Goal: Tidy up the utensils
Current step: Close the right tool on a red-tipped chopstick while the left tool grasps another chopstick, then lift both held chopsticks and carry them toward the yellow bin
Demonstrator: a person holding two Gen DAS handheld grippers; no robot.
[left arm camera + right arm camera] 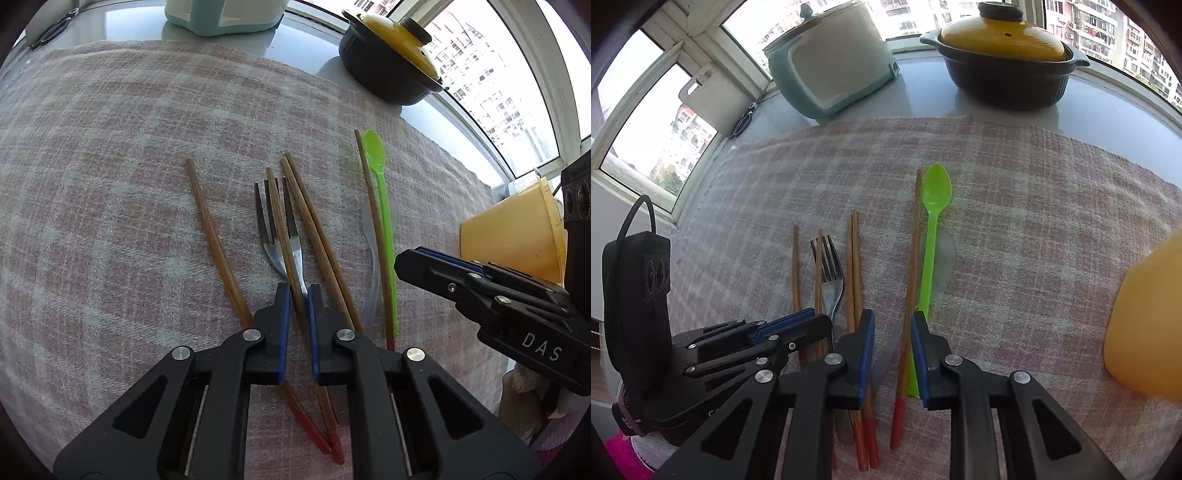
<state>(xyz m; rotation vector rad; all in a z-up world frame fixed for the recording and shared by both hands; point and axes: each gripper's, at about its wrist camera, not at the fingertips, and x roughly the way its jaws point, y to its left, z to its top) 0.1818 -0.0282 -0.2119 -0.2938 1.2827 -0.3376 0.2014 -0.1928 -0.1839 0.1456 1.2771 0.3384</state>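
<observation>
Wooden chopsticks with red ends, a metal fork (266,236), a green plastic spoon (382,192) and a clear spoon (369,229) lie side by side on a checked cloth (110,155). My left gripper (298,293) is shut where the fork's handle and the chopstick (279,221) lying across it meet. My right gripper (892,328) stands open over another chopstick (913,258), which runs between its pads close to the right one. The clear spoon's handle is also in that gap. The green spoon (932,221) lies just right of that chopstick.
A yellow cup (1145,317) lies on its side at the right of the cloth. Behind the cloth stand a dark pot with a yellow lid (1004,55) and a teal-and-white cooker (831,66), in front of the windows. A lone chopstick (214,240) lies farthest left.
</observation>
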